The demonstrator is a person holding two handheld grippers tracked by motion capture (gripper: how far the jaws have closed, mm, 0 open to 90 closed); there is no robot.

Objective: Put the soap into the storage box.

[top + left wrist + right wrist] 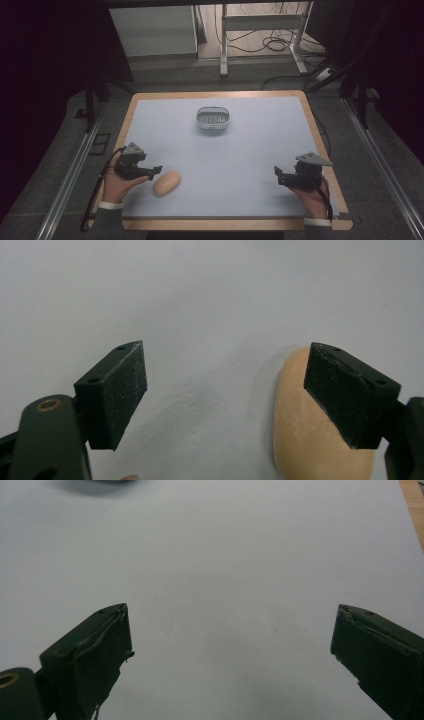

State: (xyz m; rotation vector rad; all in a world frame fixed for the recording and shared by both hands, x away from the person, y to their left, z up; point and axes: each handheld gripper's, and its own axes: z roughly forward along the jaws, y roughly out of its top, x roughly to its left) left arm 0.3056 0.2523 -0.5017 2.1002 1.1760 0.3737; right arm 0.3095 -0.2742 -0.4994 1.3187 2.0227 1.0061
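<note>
- Lay near the front-left of the table [280,150]: a tan, egg-shaped potato [166,183], long axis slanting, just beside the left gripper [156,171].
- Seemed firm and fairly weighty, smooth-skinned and rounded; judged likely to roll or squirt out under an off-centre pinch, yet hardly fragile.
- Stood wide apart, both jaws of the left gripper [225,390], one pad hanging over the potato [305,440] and the other over bare table; nothing gripped.
- Best taken across the short middle, pads square on the widest part.
- Rested at the front-right, the right gripper [278,175], jaws spread and empty.
- Sat well apart, toward the back, a small metal basket [212,119].
</note>
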